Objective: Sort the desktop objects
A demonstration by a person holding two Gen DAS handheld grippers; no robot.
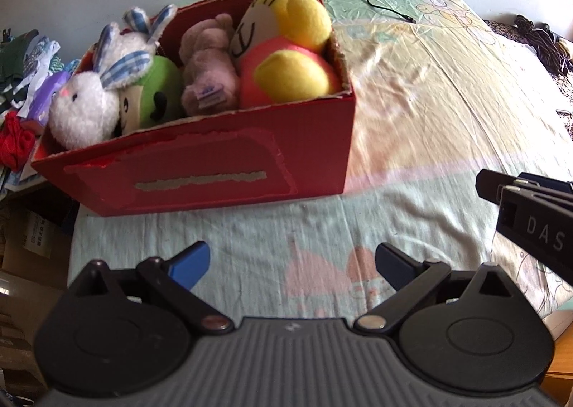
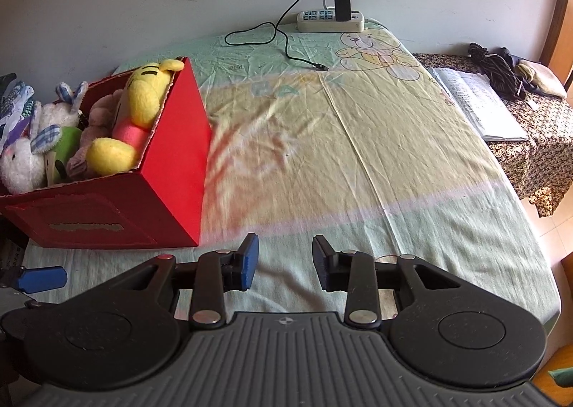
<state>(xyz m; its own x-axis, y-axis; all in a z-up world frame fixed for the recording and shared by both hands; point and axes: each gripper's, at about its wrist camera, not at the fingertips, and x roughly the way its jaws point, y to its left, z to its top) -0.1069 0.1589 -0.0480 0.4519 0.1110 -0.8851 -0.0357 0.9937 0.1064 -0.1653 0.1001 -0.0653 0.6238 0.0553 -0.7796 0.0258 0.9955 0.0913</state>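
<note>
A red cardboard box [image 1: 229, 170] [image 2: 172, 170] stands on the bed's left side, packed with plush toys: a yellow and pink bear [image 1: 286, 42] [image 2: 136, 120], a pale purple plush [image 1: 207, 63], a green plush [image 1: 157, 92] and a white rabbit with checked ears [image 1: 86, 102] [image 2: 21, 160]. My left gripper [image 1: 292, 263] hangs open over the sheet in front of the box, with nothing between its fingers. My right gripper [image 2: 284, 260] is open too, empty, right of the box's near corner. The right gripper's black body [image 1: 530, 213] shows at the left wrist view's right edge.
A white power strip [image 2: 331, 20] with a black charger and a loose black cable [image 2: 286, 38] lies at the bed's far end. An open book [image 2: 472, 102] and dark cords rest on a patterned stand at the right. Clothes pile up left of the box [image 1: 21, 85].
</note>
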